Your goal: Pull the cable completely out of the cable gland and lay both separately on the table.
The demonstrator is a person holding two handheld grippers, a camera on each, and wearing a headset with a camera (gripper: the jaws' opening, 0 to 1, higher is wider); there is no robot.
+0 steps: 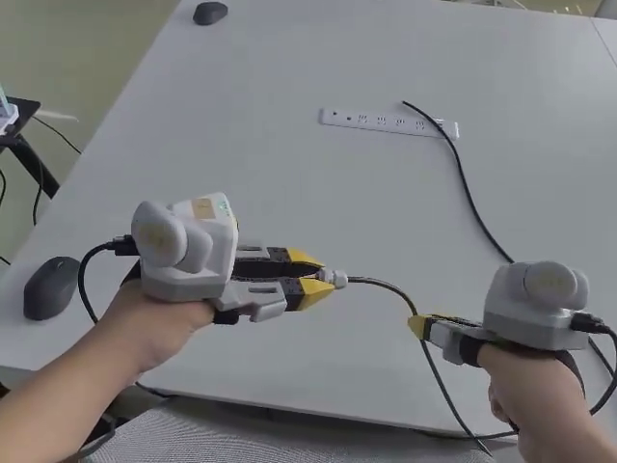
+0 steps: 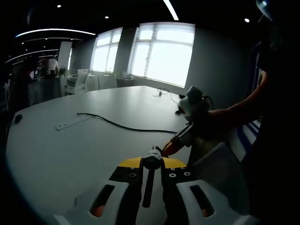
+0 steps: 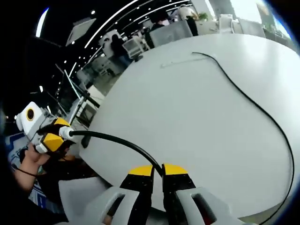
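White table surface, viewed from its near edge: the cable gland is clamped between the fingers of the left gripper, above the table. The black cable is seated in the gland and is pinched by the closed fingers of the right gripper.

An open-plan office or meeting room is indicated. A large pale worktop is seen with a white power strip lying on it, a dark computer mouse at its near edge and a second mouse at the far end. Tall windows, ceiling light strips and office chairs are shown beyond the worktop, and further furniture is made out in the right gripper view.
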